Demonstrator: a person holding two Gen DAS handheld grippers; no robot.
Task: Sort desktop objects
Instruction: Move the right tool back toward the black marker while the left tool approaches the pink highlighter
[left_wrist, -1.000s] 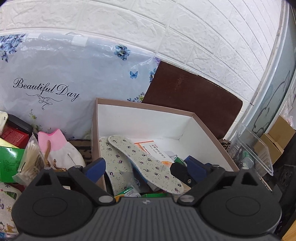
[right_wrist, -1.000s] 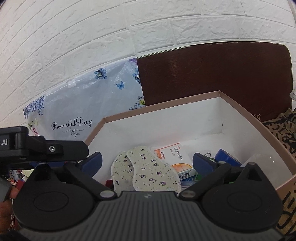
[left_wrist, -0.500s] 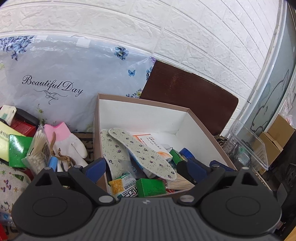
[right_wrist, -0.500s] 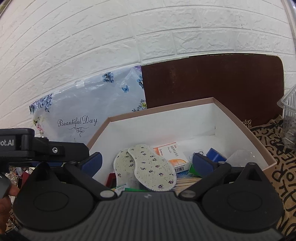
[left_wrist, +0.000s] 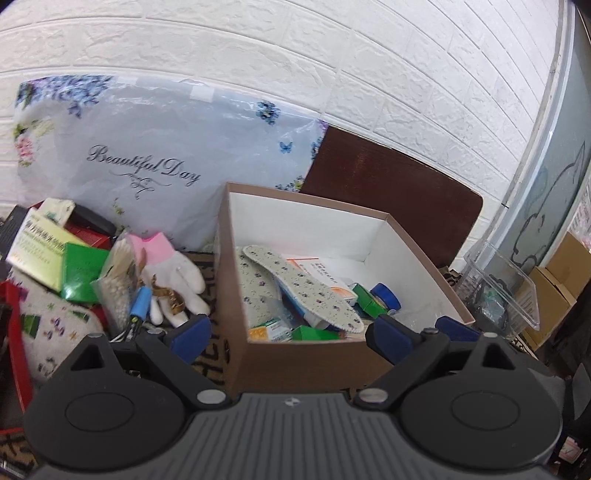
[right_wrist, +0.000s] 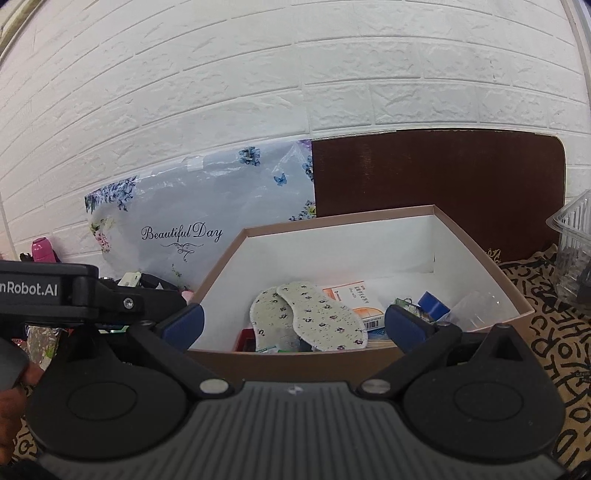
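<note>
Left gripper (left_wrist: 290, 334): fingers apart, nothing between them, in front of the brown box (left_wrist: 303, 360) | Right gripper (right_wrist: 293, 323): fingers apart, empty, at the box's near wall | Box holds two floral insoles (left_wrist: 301, 288), an orange-white carton (right_wrist: 354, 301), a blue roll (left_wrist: 386, 295) | White glove (left_wrist: 171, 275) and cotton swab bag (left_wrist: 116, 280) lie on the table left of the box.
</note>
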